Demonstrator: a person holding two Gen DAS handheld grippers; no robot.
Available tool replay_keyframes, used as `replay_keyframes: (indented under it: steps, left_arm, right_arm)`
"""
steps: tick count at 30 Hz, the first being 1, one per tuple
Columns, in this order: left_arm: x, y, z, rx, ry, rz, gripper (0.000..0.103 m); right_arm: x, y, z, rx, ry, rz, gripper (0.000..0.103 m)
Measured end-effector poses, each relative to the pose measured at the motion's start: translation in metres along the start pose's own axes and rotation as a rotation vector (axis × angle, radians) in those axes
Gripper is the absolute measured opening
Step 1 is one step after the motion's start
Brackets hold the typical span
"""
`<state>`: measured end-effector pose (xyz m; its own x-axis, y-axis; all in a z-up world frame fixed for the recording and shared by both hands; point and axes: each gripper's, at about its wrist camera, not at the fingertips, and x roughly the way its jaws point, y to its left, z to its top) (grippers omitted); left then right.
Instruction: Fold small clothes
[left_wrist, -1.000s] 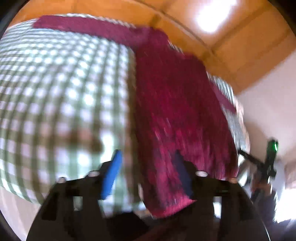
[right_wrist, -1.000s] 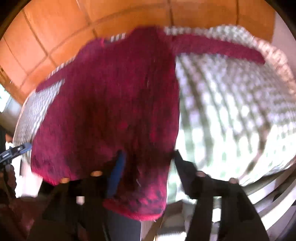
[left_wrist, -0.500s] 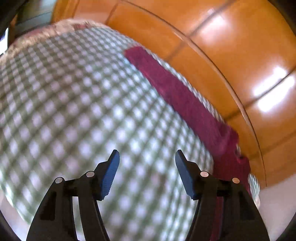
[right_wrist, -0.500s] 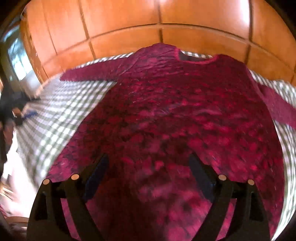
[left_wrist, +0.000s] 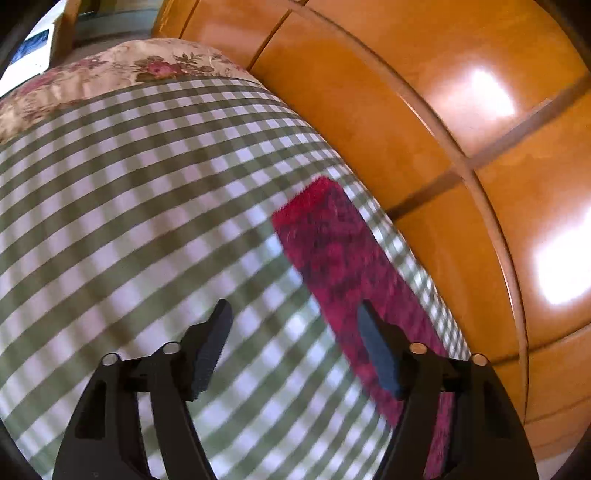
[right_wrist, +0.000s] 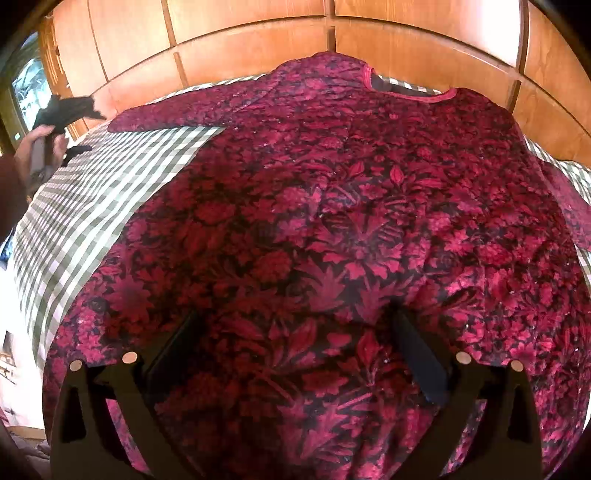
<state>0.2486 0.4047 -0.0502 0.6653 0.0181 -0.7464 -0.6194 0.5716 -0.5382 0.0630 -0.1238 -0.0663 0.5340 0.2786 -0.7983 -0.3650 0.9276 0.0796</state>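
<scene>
Right wrist view, red floral top (right_wrist: 332, 221) (long-sleeved), spread flat

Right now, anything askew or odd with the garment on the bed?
Nothing stands out. The red floral top lies flat and spread on the checked cover, one sleeve stretched out straight. No bunching or damage visible.
</scene>
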Motion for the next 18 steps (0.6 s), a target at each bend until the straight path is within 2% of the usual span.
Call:
replay_keyframes:
  steps: [1,3,6,8,9,10,12,18]
  left_arm:
    - [0.007,-0.002,0.005,-0.007,-0.002,0.018,0.079]
    - [0.016,-0.002,0.010,-0.028,-0.010,0.023,0.088]
    - [0.030,-0.004,0.020,-0.033,-0.021,0.043,0.087]
    - [0.037,-0.007,0.024,0.006,-0.006,0.038,0.062]
    - [0.042,-0.009,0.026,0.028,0.011,0.029,0.035]
    - [0.044,-0.009,0.027,0.053,0.022,0.013,0.016]
    - [0.032,-0.006,0.024,0.065,-0.020,-0.001,0.009]
    - [-0.040,0.024,0.003,0.044,-0.161,-0.054,0.008]
  right_arm:
    - [0.000,0.000,0.000,0.000,-0.004,0.002,0.101]
    - [0.000,-0.001,-0.001,0.002,-0.011,0.008,0.101]
    - [0.000,0.001,-0.001,-0.004,-0.019,-0.003,0.101]
    - [0.001,0.002,-0.001,-0.012,-0.019,-0.012,0.101]
    - [0.001,0.002,-0.001,-0.014,-0.018,-0.015,0.101]
    - [0.001,0.002,-0.001,-0.015,-0.018,-0.016,0.101]
    - [0.001,0.002,-0.001,-0.015,-0.018,-0.019,0.101]
    - [0.001,0.003,-0.002,-0.015,-0.019,-0.026,0.101]
